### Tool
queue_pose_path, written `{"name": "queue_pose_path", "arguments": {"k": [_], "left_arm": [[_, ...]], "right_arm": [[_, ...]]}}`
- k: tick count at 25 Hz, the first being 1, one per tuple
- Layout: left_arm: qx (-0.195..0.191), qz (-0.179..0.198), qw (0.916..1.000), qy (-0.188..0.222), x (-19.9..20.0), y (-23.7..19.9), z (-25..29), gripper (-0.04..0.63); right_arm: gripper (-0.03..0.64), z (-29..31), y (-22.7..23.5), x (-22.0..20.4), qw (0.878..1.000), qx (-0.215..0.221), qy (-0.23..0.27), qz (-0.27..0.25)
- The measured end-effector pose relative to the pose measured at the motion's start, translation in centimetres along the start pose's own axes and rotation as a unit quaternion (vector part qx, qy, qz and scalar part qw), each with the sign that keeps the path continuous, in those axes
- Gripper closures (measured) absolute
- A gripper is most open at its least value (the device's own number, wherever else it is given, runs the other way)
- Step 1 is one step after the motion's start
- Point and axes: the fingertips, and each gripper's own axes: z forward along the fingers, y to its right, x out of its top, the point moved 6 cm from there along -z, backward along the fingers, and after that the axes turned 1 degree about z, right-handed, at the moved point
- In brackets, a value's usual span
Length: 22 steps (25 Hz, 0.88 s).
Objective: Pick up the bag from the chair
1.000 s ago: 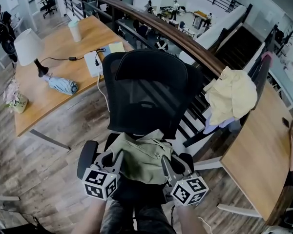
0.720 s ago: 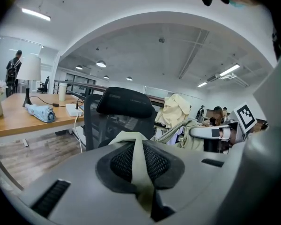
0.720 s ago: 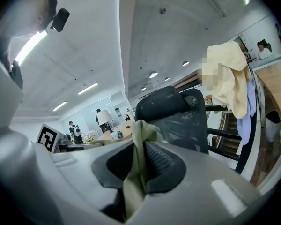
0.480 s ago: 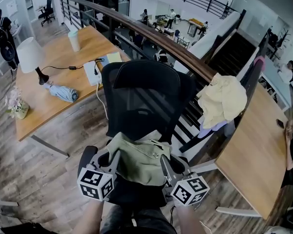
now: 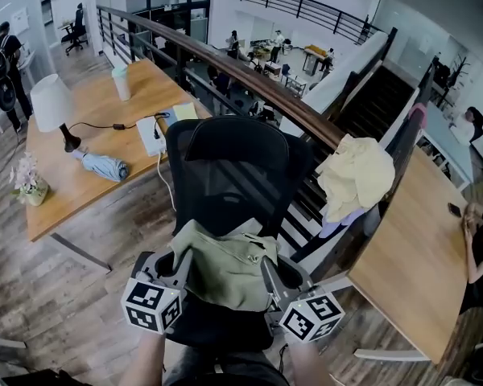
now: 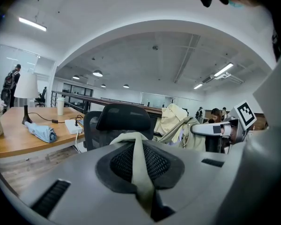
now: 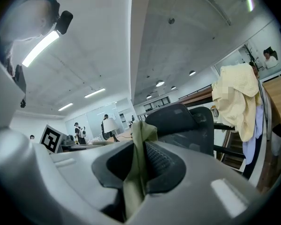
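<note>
Lifting the bag (image 5: 225, 265) clear of the chair (image 5: 235, 163) will go best, I judge, if both hands rise evenly. That keeps the cloth level, so neither pinch loses its hold. The left gripper (image 5: 182, 265) has its jaws nearly together, nipping a narrow strap or fold of the bag's cloth. The right gripper (image 5: 271, 273) pinches a thicker bunched fold in the same way. The bag hangs between the two grippers over the middle of the seat (image 5: 217, 334), in front of the backrest. Whether its underside touches the seat cannot be told, as the bag hides it. It is soft olive-green cloth, creased and slumped, with a flap folded across the top. It looks limp and light, likely to sag between the grips.
</note>
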Motion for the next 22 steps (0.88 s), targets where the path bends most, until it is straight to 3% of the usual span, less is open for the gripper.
{"name": "queue_pose_path", "arguments": {"k": [22], "left_arm": [[-0.007,0.030,0.9967,0.075,6.1,0.4,-2.0,0.575]], "right_arm": [[0.555,-0.3,-2.9,5.8,0.997,0.010,0.070,-0.043]]}}
